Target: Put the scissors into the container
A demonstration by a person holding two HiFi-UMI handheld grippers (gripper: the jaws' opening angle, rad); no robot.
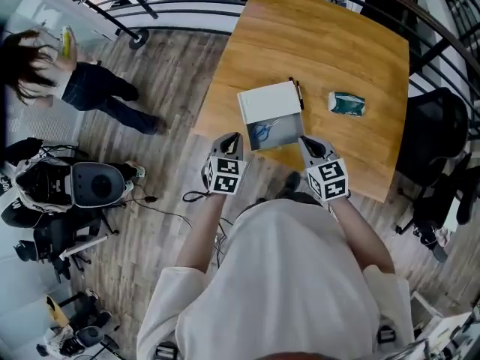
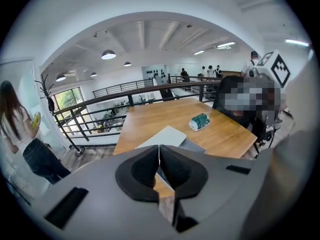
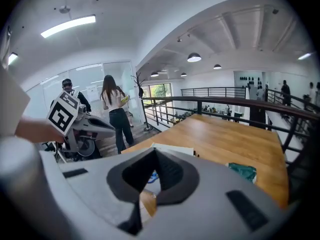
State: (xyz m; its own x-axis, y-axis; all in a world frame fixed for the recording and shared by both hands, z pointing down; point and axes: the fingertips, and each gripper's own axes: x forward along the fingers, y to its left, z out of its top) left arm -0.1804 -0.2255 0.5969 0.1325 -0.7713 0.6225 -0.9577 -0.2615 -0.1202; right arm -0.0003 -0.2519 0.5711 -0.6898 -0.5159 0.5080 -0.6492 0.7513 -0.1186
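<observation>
A white container (image 1: pixel 278 146) with its lid (image 1: pixel 268 102) folded back stands near the front edge of the wooden table (image 1: pixel 337 43). Blue-handled scissors (image 1: pixel 262 133) lie inside it. My left gripper (image 1: pixel 232 142) hovers at the container's front left corner, jaws shut with nothing between them. My right gripper (image 1: pixel 309 145) is at the front right corner, also shut and empty. In the left gripper view the closed jaws (image 2: pixel 159 151) point over the lid (image 2: pixel 167 136). In the right gripper view the closed jaws (image 3: pixel 155 154) point at the container, with a bit of the blue scissors (image 3: pixel 151 176) showing.
A dark pen (image 1: pixel 298 94) lies along the lid's right edge. A green packet (image 1: pixel 346 104) sits to the right on the table. A black chair (image 1: pixel 431 137) stands at the table's right. A person (image 1: pixel 90 85) and floor equipment (image 1: pixel 90 184) are at the left; railings ring the far side.
</observation>
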